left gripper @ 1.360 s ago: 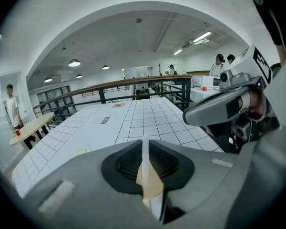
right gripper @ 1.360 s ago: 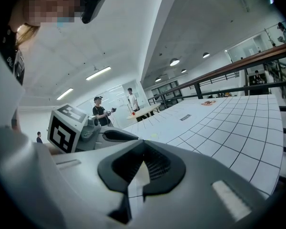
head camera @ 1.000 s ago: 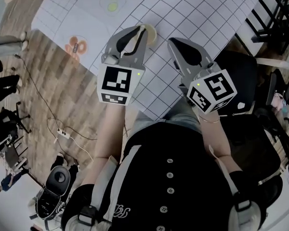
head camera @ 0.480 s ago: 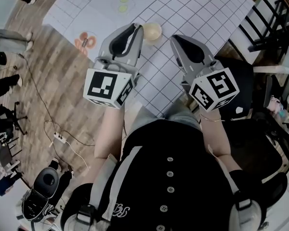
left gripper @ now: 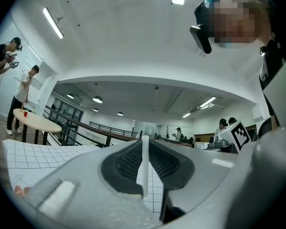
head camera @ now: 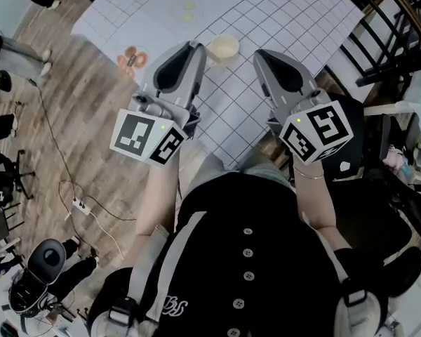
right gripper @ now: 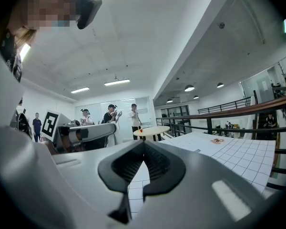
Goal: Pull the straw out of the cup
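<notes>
A cream paper cup (head camera: 224, 48) stands on the white gridded sheet (head camera: 302, 20) of the table, and its open mouth shows no straw. My left gripper (head camera: 195, 46) hovers just left of the cup and apart from it. In the left gripper view its jaws (left gripper: 145, 141) are shut on a thin white straw (left gripper: 144, 168) that stands upright between the ribbed pads. My right gripper (head camera: 258, 53) hangs right of the cup. In the right gripper view its tips (right gripper: 144, 144) meet with nothing between them.
An orange object (head camera: 131, 57) and pale yellow slices (head camera: 188, 9) lie farther off on the sheet. A black chair (head camera: 351, 146) and a dark railing (head camera: 389, 41) stand at the right. Wooden floor with cables lies left. Several people stand by a round table (left gripper: 35, 123).
Both grippers have risen toward me. The left one left the cup's rim and rolled, its marker cube turning. The cup now stands free between the two tips.
</notes>
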Demonstrator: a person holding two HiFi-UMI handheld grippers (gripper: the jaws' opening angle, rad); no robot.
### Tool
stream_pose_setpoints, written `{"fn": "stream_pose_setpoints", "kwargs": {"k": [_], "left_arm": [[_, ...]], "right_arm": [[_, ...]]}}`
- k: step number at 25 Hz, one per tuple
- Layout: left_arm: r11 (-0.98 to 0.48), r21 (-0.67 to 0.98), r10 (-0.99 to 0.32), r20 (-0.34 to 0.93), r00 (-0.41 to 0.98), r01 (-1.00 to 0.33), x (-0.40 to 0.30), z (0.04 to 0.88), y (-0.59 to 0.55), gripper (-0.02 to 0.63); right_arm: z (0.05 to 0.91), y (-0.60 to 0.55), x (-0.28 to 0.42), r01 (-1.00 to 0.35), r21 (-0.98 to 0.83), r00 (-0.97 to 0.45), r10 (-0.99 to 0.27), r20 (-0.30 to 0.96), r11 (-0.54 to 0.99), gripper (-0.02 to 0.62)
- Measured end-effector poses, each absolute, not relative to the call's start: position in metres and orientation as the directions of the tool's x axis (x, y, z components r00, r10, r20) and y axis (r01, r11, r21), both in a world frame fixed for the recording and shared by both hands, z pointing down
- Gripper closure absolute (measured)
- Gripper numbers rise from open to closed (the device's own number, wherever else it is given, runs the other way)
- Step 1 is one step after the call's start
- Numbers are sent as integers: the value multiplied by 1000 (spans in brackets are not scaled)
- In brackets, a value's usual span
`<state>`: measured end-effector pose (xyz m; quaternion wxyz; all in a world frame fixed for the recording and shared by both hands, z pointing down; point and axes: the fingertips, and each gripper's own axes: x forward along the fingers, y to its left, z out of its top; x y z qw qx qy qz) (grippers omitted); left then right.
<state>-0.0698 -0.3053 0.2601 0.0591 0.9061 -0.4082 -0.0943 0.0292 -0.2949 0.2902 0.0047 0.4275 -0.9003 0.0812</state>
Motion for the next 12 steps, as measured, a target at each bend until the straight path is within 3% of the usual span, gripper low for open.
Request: {"fn": "stream_pose_setpoints", "kwargs": {"k": [12], "left_arm": [[-717, 251, -697, -235, 677, -651, -77, 248, -257, 560]], "right_arm": [[283, -259, 34, -774, -174, -625, -779, 54, 609, 595]]}}
